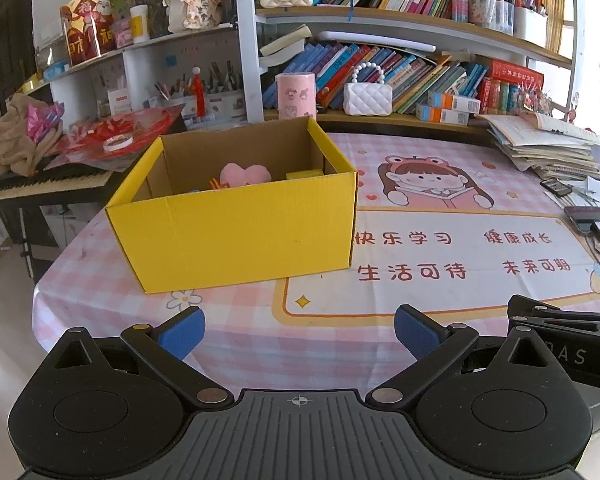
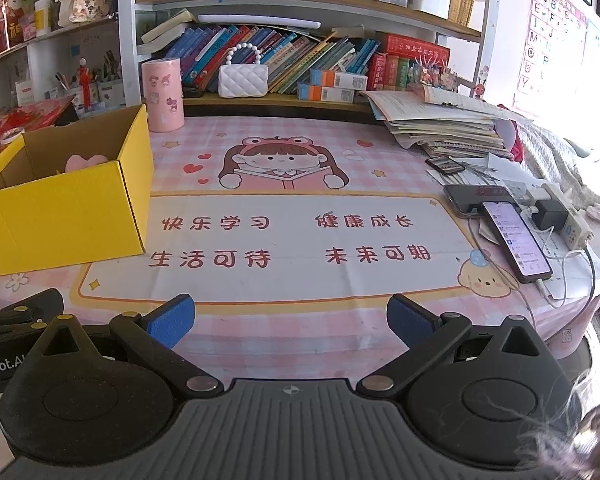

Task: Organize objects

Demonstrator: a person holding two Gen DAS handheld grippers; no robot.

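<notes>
you are holding your left gripper [image 1: 298, 330] low over the near edge of the table, its blue fingers [image 1: 182, 330] spread wide apart with nothing between them. the yellow box [image 1: 236, 216] is sitting just ahead of those fingers, a little toward the left finger, open at the top — a pink plush heart [image 1: 246, 174] is lying inside it, and something yellow is showing beside the heart, too hidden to name. your right gripper [image 2: 290, 320] is likewise hovering with its fingers [image 2: 410, 320] parted and gripping nothing. ahead of them the pink checked tablecloth [image 2: 300, 208] is lying bare, the box [image 2: 68, 208] is standing well off past the left finger, and a lit phone [image 2: 516, 240] is resting out beyond the right finger, next to a dark phone [image 2: 466, 198] and a charger block [image 2: 550, 212]. a pink canister [image 2: 163, 94] is standing behind the box — at the table's far edge.
</notes>
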